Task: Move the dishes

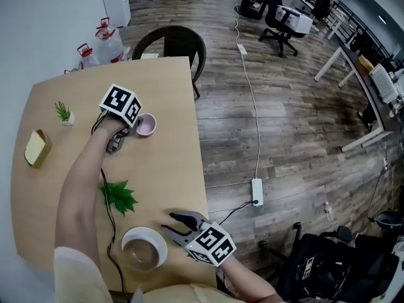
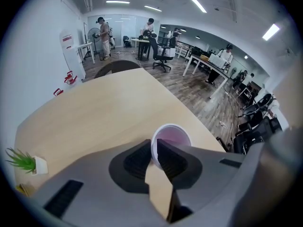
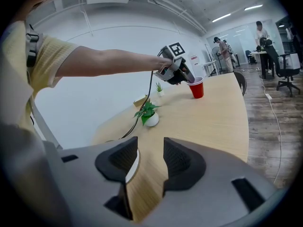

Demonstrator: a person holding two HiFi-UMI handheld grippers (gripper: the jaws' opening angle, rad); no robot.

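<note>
Red cup [image 3: 196,89], rim pinched in left tool [image 2: 155,146]

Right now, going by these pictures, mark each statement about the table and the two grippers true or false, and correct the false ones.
1. The left gripper is shut on the rim of the red cup. True.
2. The right gripper is clamped on the white bowl. False: its jaws stand apart, with the bowl's rim just beside one pad.
3. The red cup lies on its side. False: it stands upright.
4. A leafy plant and a smaller plant stand on the table. True.
</note>
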